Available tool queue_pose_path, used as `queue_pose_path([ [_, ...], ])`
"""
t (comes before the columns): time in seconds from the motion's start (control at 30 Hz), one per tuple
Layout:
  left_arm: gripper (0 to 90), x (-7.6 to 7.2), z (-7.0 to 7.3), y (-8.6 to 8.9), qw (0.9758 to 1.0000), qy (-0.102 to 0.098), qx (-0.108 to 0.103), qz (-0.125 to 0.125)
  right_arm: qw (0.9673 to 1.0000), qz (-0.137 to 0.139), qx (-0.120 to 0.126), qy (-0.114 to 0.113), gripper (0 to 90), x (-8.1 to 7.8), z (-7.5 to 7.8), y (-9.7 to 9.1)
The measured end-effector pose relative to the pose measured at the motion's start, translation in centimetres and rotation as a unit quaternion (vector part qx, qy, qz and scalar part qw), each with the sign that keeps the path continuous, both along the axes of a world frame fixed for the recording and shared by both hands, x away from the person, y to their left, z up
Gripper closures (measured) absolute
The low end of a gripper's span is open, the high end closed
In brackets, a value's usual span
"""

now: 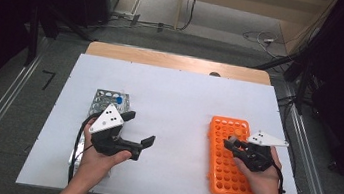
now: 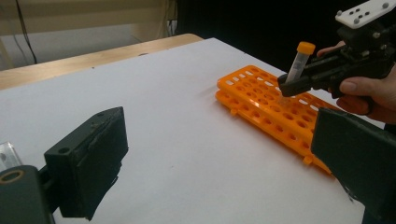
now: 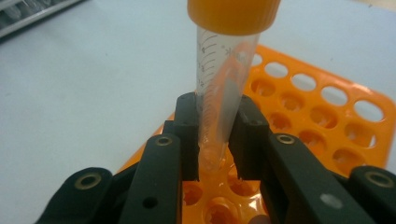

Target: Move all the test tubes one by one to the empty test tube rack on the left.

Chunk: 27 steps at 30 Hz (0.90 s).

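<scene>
The right gripper [image 1: 235, 144] hovers over the far end of the orange rack [image 1: 225, 175], which lies flat on the white table [image 1: 179, 103] at its right side, the long edge running from near to far. Its two black jaws are pressed together on a clear tube with an orange cap [image 3: 223, 84]; the right gripper view shows the pads clamped against the lower, tapering part of the tube on both sides, with the printed scale and the cap rising well above them. The tube stands nearly upright, leaning a little, and its pointed tip sits just over one of the round holes in the rack; whether the tip has entered the hole cannot be told. From the left gripper view, the same tube [image 2: 299, 63] sticks up out of the right gripper [image 2: 292, 84] above the rack [image 2: 271, 109], its cap the highest point. The left gripper [image 1: 140, 134] is held well apart from the rack, over the left half of the table, and its jaws are spread wide with nothing between them. Just behind and beneath the left hand lies a metal rack [image 1: 109, 101] with a small blue-capped item [image 1: 118, 100] at its far end.
</scene>
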<state>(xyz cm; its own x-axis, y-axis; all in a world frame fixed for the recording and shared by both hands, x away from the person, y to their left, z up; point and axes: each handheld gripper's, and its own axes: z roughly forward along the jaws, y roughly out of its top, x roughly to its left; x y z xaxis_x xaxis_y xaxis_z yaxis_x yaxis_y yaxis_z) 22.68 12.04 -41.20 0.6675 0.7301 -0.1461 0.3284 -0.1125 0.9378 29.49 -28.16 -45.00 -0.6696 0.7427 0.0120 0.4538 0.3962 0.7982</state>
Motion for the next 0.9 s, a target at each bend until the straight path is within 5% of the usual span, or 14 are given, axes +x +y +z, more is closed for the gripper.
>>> queue_pose_path([
  [0.33,4.9,0.0,-0.1,-1.4,0.9995,0.005,-0.005,-0.031,0.9989,0.033,0.029,-0.017,72.4,-1.4,2.0,1.0],
  [0.9,9.3,-0.6,-0.2,-4.3,0.9966,0.006,-0.004,-0.082,0.9923,0.121,0.024,-0.007,72.5,-3.8,2.1,6.3],
])
